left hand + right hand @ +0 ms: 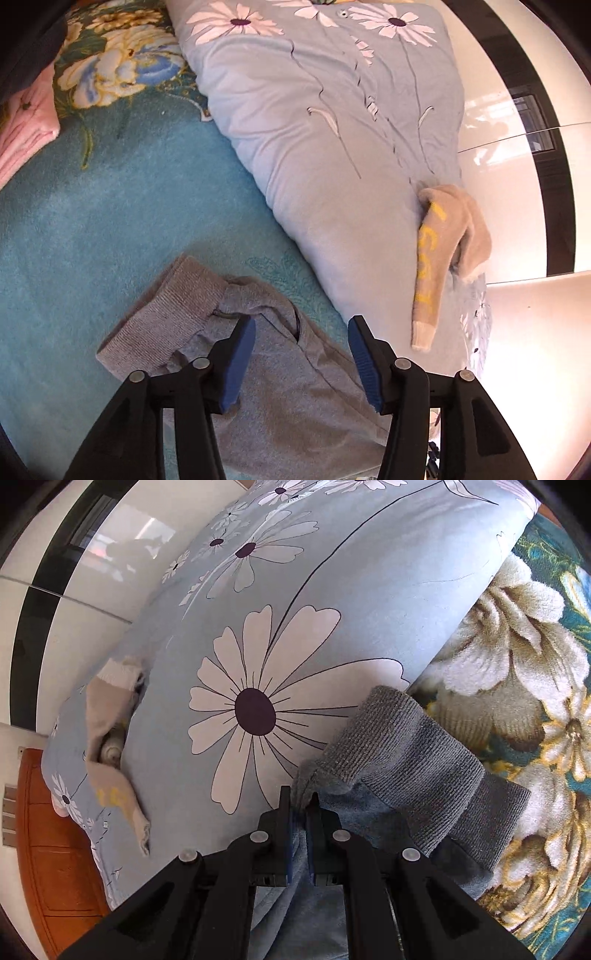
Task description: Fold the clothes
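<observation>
The left claw point(301, 328), at the bottom of its frame, stood wide open above a grey garment point(258, 369), its blue pads point(240, 365) spread to either side of the cloth and gripping nothing. The garment lay on a teal floral blanket point(110, 221), its ribbed cuff point(162, 314) pointing toward the lower left. In the right wrist view, the right claw point(299, 805) was pinched nearly shut on an edge of the same grey garment point(406, 768), just below its ribbed band at lower centre. Behind it rose a pale blue duvet point(332, 590) printed with white daisies. A beige sock point(439, 251) lay on the duvet at the right of the left view; its yellow lettering could not be read. A pink cloth point(22, 136) showed at the left edge.
</observation>
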Demonstrator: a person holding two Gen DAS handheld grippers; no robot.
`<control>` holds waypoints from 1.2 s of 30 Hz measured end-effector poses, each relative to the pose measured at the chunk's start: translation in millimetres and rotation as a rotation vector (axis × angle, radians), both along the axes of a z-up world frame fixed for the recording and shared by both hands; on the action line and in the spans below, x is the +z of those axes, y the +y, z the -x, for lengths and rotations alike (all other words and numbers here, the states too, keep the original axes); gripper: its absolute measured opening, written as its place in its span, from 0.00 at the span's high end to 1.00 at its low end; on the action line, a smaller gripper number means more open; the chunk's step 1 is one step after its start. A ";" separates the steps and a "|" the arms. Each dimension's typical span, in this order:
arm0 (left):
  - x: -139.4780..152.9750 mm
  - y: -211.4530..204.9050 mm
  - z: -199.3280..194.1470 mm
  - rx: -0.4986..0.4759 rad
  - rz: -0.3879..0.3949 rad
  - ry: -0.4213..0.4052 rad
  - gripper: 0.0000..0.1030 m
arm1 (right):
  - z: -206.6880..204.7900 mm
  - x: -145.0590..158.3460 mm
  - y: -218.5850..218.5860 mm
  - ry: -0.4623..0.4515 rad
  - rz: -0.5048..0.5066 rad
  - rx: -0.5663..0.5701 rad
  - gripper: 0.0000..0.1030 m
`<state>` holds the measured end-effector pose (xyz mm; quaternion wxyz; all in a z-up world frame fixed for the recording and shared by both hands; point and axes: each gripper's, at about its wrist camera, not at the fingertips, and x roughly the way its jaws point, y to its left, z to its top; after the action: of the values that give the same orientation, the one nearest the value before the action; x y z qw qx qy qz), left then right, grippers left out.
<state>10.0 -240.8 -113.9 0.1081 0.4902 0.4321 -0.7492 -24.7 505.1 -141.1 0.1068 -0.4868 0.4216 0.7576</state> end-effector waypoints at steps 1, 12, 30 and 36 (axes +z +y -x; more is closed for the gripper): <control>3.3 -2.8 -4.5 0.000 0.021 0.011 0.42 | 0.0 -0.1 0.3 0.002 0.000 0.001 0.94; -98.3 -26.3 -106.5 0.203 -0.167 -0.097 0.41 | -84.2 37.3 2.9 0.202 -0.130 0.066 0.38; -106.2 -2.1 -83.2 0.207 0.000 -0.145 0.37 | -104.1 -52.8 14.9 0.167 0.118 -0.199 0.25; -97.0 -2.1 -84.2 0.206 -0.014 -0.145 0.46 | -85.0 -47.1 -0.9 0.072 0.000 -0.176 0.33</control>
<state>94.2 -242.9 -210.9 0.2122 0.4968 0.4765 -0.6936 60.4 504.2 -188.2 0.1577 -0.4203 0.4665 0.7621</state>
